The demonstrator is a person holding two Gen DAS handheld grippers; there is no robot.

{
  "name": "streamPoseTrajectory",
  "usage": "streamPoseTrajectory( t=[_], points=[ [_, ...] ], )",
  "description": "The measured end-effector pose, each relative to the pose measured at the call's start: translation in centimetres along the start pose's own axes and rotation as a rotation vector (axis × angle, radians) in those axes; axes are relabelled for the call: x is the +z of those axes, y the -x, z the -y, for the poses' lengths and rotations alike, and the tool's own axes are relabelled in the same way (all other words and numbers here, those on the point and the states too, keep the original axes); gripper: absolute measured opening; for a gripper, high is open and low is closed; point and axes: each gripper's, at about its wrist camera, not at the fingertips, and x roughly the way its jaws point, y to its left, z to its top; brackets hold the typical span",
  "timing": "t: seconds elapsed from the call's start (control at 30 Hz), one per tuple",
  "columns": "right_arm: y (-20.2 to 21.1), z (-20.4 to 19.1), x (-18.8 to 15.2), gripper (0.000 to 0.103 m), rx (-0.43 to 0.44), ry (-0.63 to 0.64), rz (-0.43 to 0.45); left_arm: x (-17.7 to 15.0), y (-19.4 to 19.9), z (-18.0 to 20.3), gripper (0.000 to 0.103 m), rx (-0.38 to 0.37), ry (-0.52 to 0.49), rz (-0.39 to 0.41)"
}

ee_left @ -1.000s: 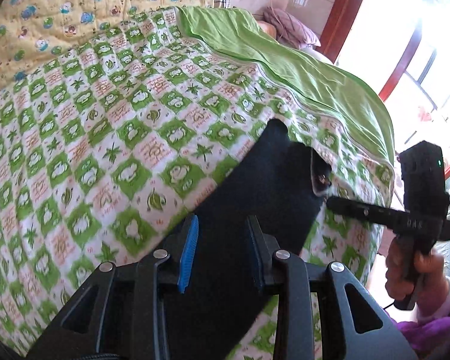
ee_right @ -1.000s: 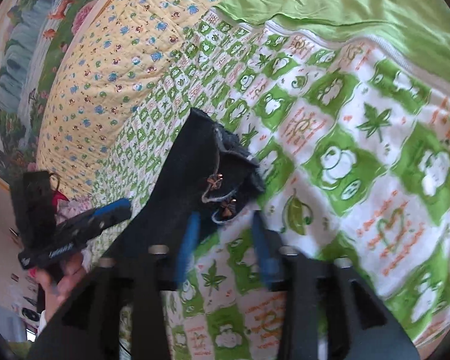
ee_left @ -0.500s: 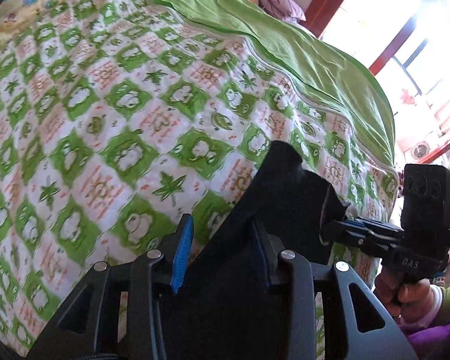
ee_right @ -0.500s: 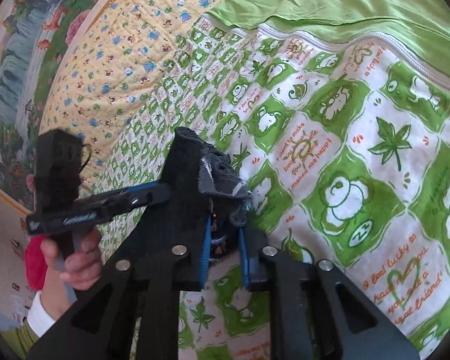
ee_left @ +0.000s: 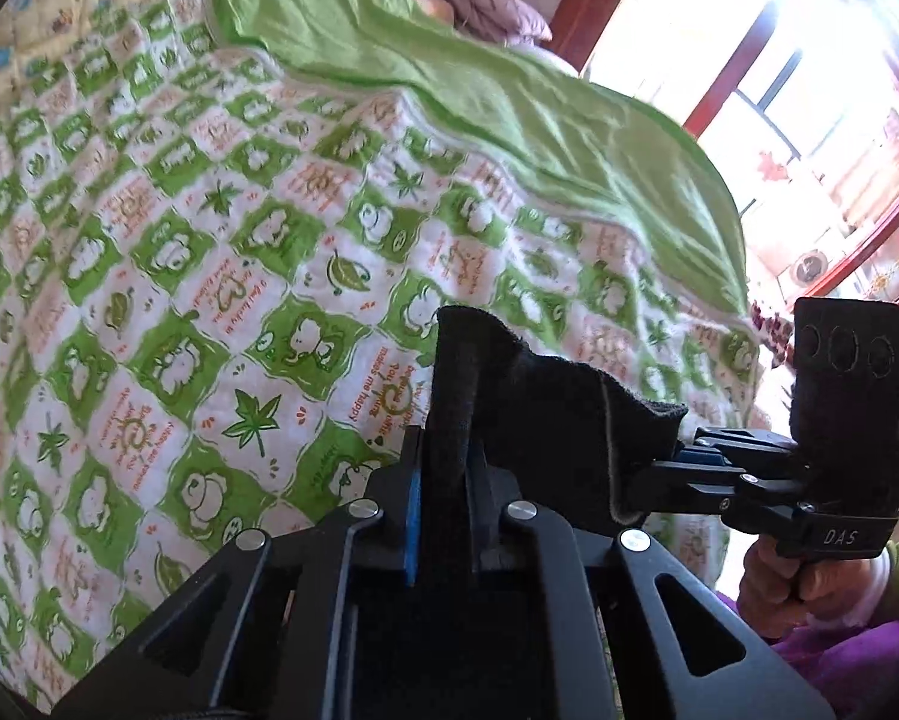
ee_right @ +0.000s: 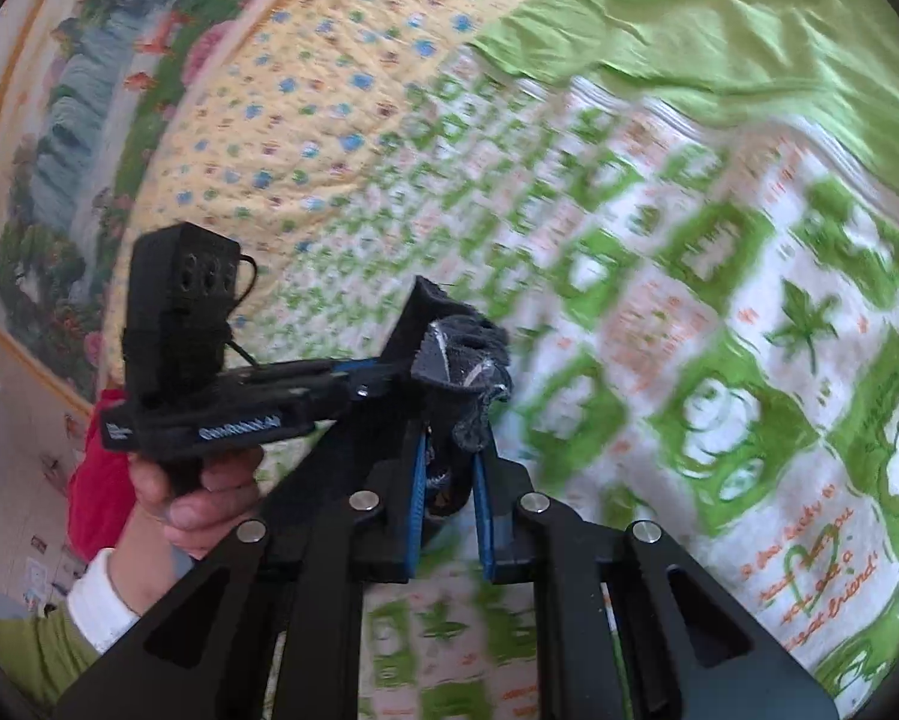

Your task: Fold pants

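The dark pants (ee_left: 545, 414) hang lifted above the bed, stretched between both grippers. My left gripper (ee_left: 443, 480) is shut on one edge of the waist end, the fabric pinched between its blue pads. My right gripper (ee_right: 449, 480) is shut on the bunched other corner of the pants (ee_right: 461, 354). In the left wrist view the right gripper (ee_left: 677, 462) shows at the right, clamped on the fabric. In the right wrist view the left gripper (ee_right: 365, 378) shows at the left, also clamped on it. The rest of the pants hangs below, hidden.
A quilt with green and white squares (ee_left: 209, 276) covers the bed under the grippers. A plain green blanket (ee_left: 509, 108) lies along its far side. A yellow flowered quilt (ee_right: 305, 96) lies beyond. A bright window (ee_left: 809, 90) stands at the right.
Both grippers closed on the pants' waist end, which lay flat on the quilt, and lifted it off the bed. The two grippers now stand closer together.
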Motion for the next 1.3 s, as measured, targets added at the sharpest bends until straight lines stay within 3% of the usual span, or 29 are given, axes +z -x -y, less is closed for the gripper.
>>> streamPoseTrajectory(
  t=[0.27,0.53,0.87,1.3],
  points=[
    [0.0,-6.2,0.4,0.015,0.251,0.146,-0.028,-2.9,8.5,-0.7,0.009,-0.007,0.06,0.188],
    [-4.4,-12.0,-2.0,0.015,0.377,0.264,-0.158,-9.2,14.9,-2.3,0.009,0.061,0.155,0.302],
    [-11.0,-15.4,-6.5,0.015,0.369,0.34,-0.334,-17.0,15.9,-6.2,0.007,0.127,0.311,0.317],
    [-15.6,-15.4,-9.6,0.015,0.324,0.377,-0.512,-22.8,14.2,-9.2,0.006,0.133,0.479,0.291]
  ],
)
